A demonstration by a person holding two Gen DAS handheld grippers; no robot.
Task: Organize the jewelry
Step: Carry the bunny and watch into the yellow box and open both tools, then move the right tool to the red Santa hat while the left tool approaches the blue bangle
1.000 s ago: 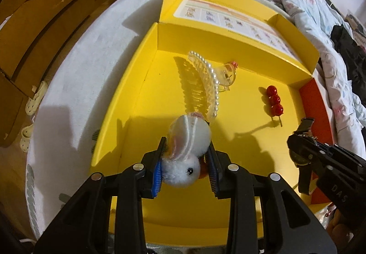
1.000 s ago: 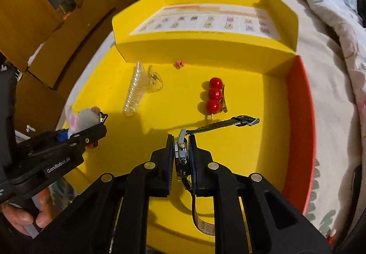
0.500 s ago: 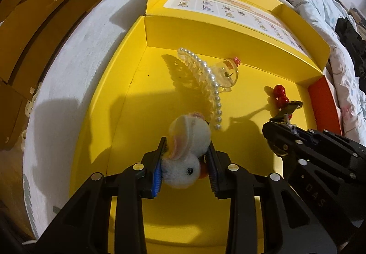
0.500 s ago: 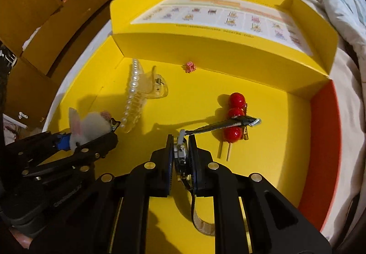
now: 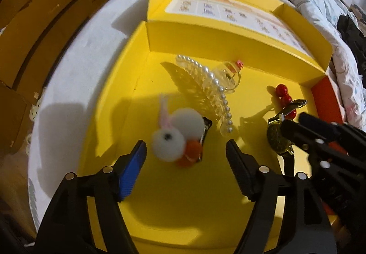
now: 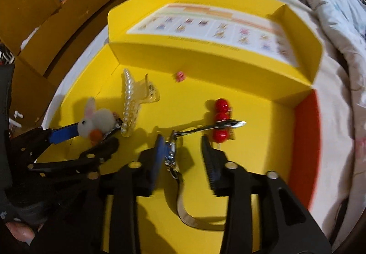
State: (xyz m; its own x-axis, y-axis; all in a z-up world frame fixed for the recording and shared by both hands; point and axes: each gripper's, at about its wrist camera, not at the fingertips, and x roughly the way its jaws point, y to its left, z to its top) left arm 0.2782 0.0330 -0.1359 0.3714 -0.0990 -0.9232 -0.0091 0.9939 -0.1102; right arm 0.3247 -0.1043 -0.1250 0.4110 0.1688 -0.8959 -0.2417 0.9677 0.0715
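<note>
Left wrist view first: the left tool (image 5: 185, 148) has its jaws opening, and the fluffy white bunny hair clip with an orange pom-pom (image 5: 176, 137) sits between them, blurred, clear of both pads and nearer the blue left pad (image 5: 132, 169); whether it rests on the floor of the yellow cardboard box (image 5: 109, 103) I cannot tell. Just beyond it on the far right lies the clear plastic claw clip edged with white pearls (image 5: 212, 91), its near end close to the bunny's black metal clasp. A tiny pink bit (image 5: 239, 63) sits at the far wall.

Right wrist view: the right tool (image 6: 183, 155) is opening too, jaws apart, with the steel-banded wristwatch (image 6: 171, 151) standing on edge between them, against the blue left pad and free of the right one. One strap end reaches far-right over the red three-bead hair clip (image 6: 221, 120), the other curls toward the camera. The watch's dark green dial (image 5: 278, 139) shows from the left side.

The box's raised lid (image 6: 228, 57) stands at the far side carrying a printed chart of small pictures; its text is too blurred to read. An orange-red side wall (image 6: 304, 139) closes the right. The box lies on a bed, a rumpled pale floral quilt (image 6: 331, 2) far right.
</note>
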